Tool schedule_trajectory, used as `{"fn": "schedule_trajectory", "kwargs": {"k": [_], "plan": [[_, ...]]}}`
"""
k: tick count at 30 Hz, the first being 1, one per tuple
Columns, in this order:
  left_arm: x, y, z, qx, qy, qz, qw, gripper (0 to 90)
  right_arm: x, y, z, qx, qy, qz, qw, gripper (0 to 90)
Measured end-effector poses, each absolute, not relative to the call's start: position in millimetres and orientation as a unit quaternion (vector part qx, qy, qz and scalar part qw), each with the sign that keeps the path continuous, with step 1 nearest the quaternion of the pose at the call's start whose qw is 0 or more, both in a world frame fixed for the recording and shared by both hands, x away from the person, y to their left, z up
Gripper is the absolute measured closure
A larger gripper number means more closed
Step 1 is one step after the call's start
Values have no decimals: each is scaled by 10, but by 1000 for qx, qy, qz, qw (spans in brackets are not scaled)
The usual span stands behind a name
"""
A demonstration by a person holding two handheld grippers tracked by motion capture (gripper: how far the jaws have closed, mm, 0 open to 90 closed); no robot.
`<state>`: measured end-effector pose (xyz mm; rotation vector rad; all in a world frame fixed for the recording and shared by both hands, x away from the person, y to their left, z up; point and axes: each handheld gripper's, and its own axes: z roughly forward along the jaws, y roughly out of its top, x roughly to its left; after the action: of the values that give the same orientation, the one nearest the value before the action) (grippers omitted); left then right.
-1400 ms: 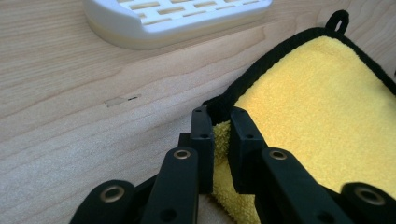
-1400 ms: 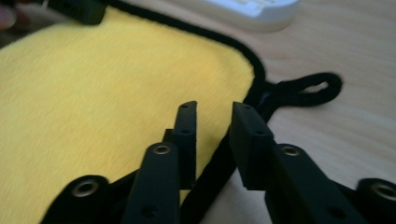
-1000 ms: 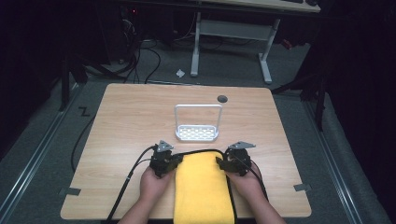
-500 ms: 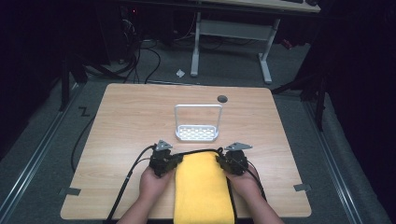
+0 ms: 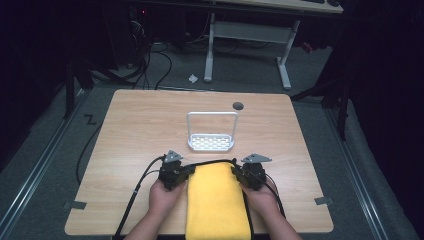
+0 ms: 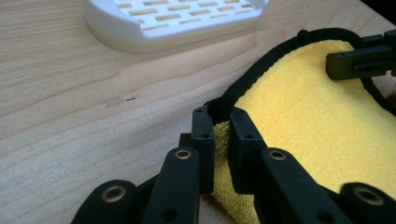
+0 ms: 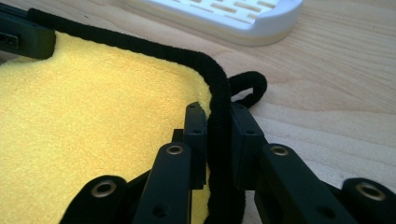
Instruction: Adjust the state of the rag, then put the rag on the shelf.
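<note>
Each gripper, left gripper (image 5: 186, 172) and right gripper (image 5: 236, 173), has just closed, pinching a far corner of the yellow towel (image 5: 216, 202) at lower centre, likely for folding.

This looks like a lab or recording room, kept dark around a lit work spot. A plain wooden table (image 5: 150, 130) stands on grey carpet (image 5: 50, 150), with tape marks at its near corners. At twelve o'clock behind it stands a white-framed desk (image 5: 245, 35); at eleven o'clock loose cables (image 5: 150, 60) tangle on the floor. Metal rails (image 5: 35, 170) run along the carpet at nine o'clock.
</note>
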<state>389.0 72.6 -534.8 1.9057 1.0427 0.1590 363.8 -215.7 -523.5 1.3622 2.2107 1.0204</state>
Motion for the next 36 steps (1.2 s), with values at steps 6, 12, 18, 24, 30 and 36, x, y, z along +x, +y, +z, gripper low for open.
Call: {"fn": "schedule_trajectory", "kwargs": {"k": [6,12,18,24,30,36], "plan": [[3845,771,-5277,759,428,73,486,835,3565,-2122,-5146,456,777,380,207,801],[3790,784,-5109,746,419,94,510,836,3518,-2136,-5041,451,765,402,223,800],[3768,810,-5006,738,414,101,523,837,3464,-2137,-4921,439,755,422,241,800],[3749,856,-4840,717,412,102,553,837,3414,-2120,-4734,421,745,443,267,800],[3751,871,-4581,708,399,122,569,839,3390,-2103,-4542,413,724,471,289,799],[3752,919,-4360,695,390,140,588,840,3408,-2098,-4339,401,710,493,304,799]]}}
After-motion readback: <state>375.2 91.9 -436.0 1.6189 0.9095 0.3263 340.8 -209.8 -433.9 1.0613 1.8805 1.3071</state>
